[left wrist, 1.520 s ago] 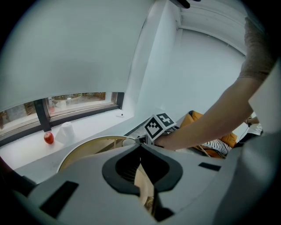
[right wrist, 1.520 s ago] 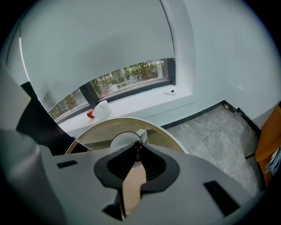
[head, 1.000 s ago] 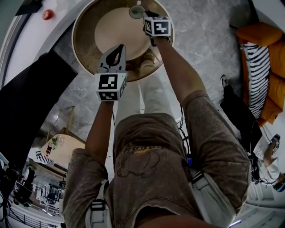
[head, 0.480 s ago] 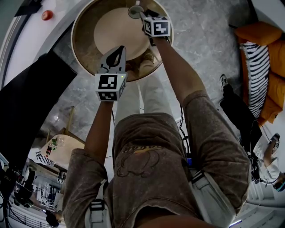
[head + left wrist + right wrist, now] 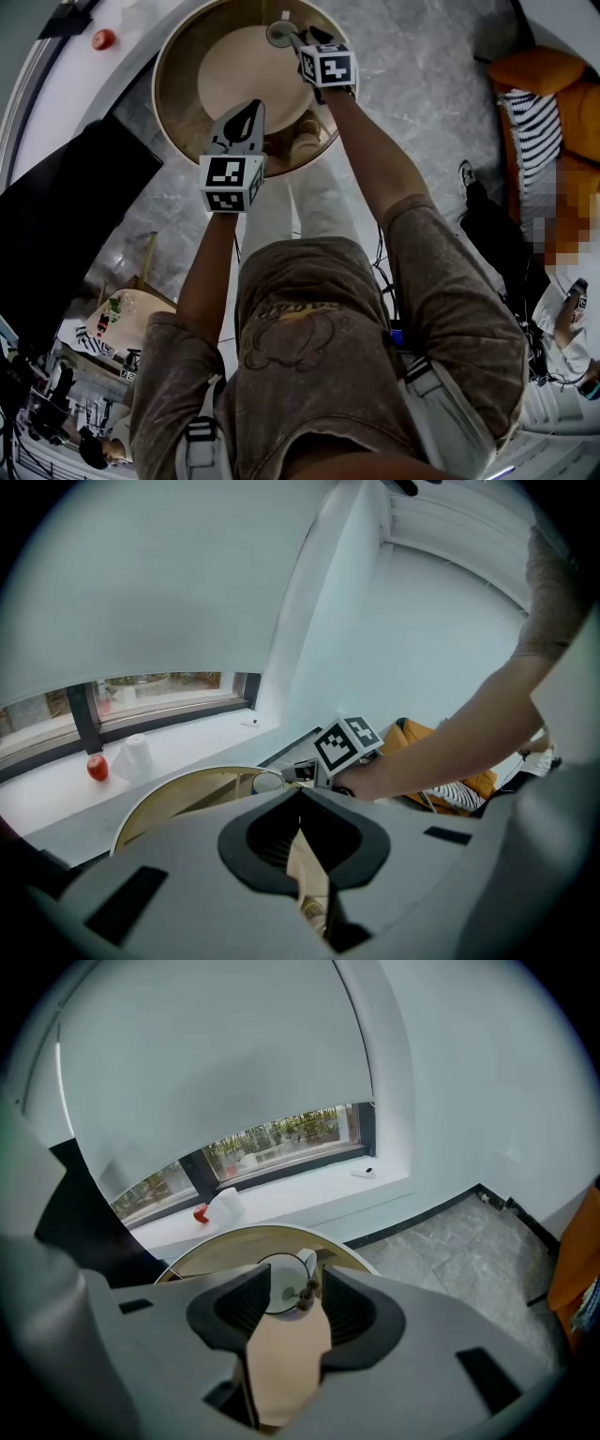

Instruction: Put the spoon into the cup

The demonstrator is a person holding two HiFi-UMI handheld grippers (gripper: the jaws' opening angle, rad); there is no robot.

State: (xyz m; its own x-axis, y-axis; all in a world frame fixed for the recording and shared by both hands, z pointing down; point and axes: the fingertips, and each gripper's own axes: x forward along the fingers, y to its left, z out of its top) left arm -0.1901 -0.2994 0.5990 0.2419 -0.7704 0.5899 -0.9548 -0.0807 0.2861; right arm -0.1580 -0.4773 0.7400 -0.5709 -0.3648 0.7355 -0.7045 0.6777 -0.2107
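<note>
Table (image 5: pixel 178 84) unchanged. Left gripper (image 5: pixel 248 108) hasn't budged, pinched shut on nothing. Right gripper (image 5: pixel 314 42), clamped a second ago, is opening wide at the cup (image 5: pixel 278 34). The spoon (image 5: pixel 306 1292) leans inside it, handle between the jaws.

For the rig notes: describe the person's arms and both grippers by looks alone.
The left gripper and right gripper are grey plastic with black ribbed pads, each carrying a white cube with black square markers. The left arm and right arm are bare below short brown T-shirt sleeves. The right gripper's jaws are opening, the spoon and cup between them.
</note>
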